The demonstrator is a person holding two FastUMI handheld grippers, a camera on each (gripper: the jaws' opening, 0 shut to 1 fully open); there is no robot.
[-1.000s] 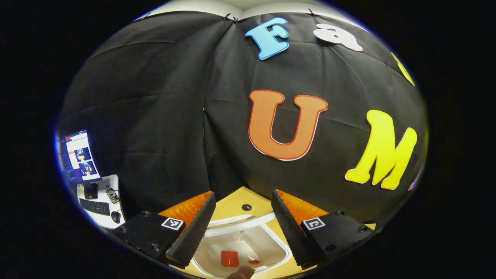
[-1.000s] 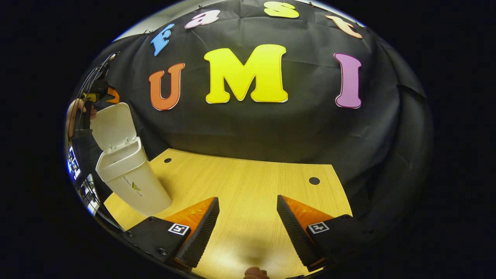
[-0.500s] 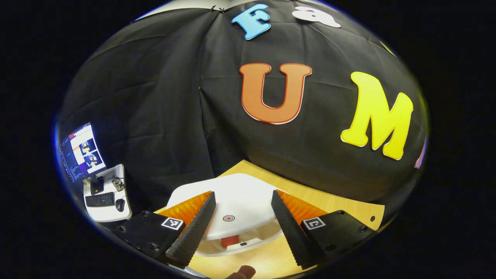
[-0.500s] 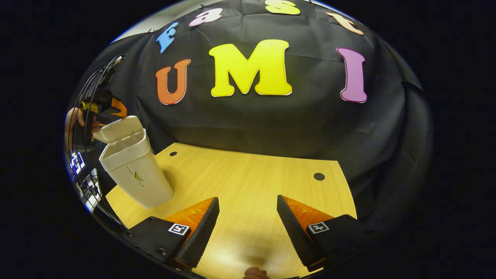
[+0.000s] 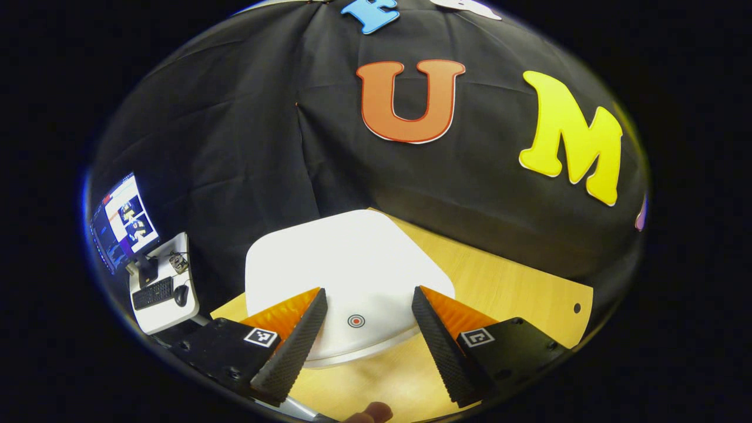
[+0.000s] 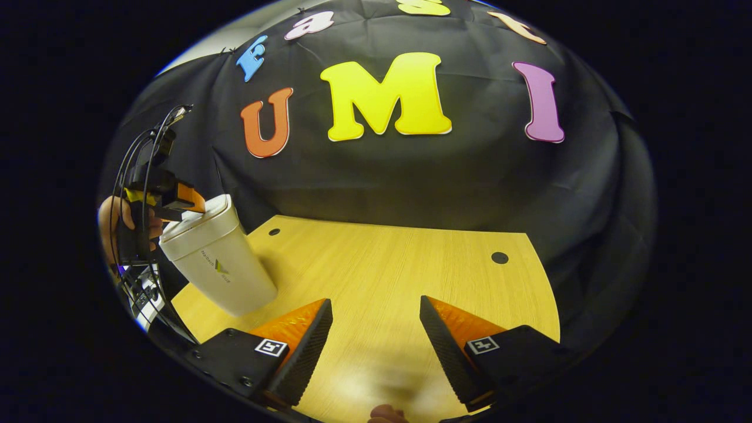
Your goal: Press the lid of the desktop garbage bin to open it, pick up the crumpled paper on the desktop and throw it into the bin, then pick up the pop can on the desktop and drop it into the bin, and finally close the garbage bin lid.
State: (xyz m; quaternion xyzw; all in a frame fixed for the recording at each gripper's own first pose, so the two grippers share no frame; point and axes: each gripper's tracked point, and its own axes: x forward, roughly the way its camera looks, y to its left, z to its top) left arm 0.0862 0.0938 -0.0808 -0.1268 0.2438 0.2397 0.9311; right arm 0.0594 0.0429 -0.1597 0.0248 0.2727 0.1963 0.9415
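Observation:
The white bin's lid (image 5: 346, 264) lies flat and closed on the bin, with a small red ring mark (image 5: 355, 321) near its front edge. My left gripper (image 5: 367, 335) is open, and its fingers rest on or just over the lid's front on either side of the mark. In the right gripper view the white bin (image 6: 220, 264) stands at the table's left with the left gripper (image 6: 170, 197) at its top, held by a hand (image 6: 111, 220). My right gripper (image 6: 373, 346) is open over bare wood with nothing between its fingers.
The wooden table (image 6: 399, 264) has small dark holes (image 6: 499, 257) near its far edge. A side desk with a monitor (image 5: 123, 220), keyboard (image 5: 151, 292) and mouse stands beyond the table's left. Cables (image 6: 138, 158) hang from the left gripper.
The lid has swung down from upright to fully closed, hiding the red can inside. My left gripper followed it down. The right gripper has hardly moved.

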